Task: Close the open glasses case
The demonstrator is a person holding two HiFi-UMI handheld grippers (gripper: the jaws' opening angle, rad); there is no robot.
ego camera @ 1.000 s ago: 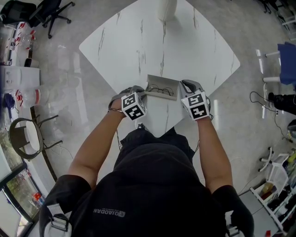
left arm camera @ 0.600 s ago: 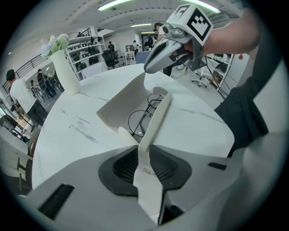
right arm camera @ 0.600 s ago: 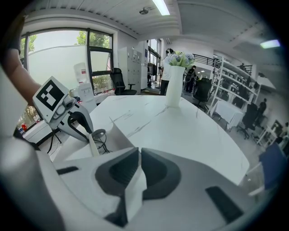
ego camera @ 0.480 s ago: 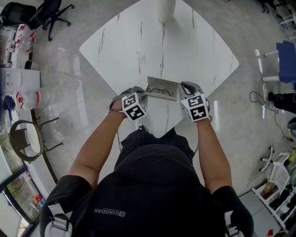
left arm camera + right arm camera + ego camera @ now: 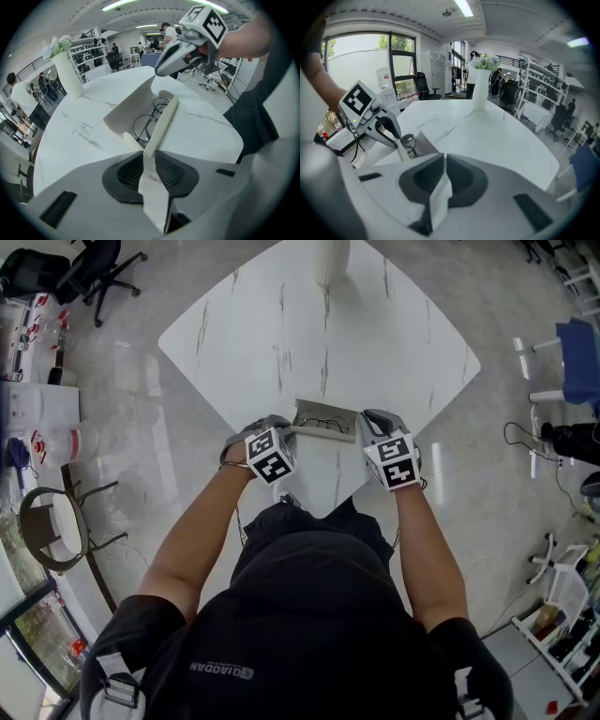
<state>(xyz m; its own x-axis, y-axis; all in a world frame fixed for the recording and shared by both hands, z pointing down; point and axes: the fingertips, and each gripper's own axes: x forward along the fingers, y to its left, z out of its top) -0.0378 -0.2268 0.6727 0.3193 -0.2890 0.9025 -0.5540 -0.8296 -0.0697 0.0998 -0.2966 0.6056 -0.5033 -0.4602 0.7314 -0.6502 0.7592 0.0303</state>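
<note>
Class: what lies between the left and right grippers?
The open glasses case holding eyeglasses; left gripper and right gripper clamp its ends. Seen in the head view.

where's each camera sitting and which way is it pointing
Head view: on the head, steeply down at the table; torso, forearms, left gripper, right gripper show.
Left gripper view: along its shut jaws over the glasses case to the right gripper and torso.
Right gripper view: back at the left gripper and arm.
Both gripper views share glasses case and vase.
</note>
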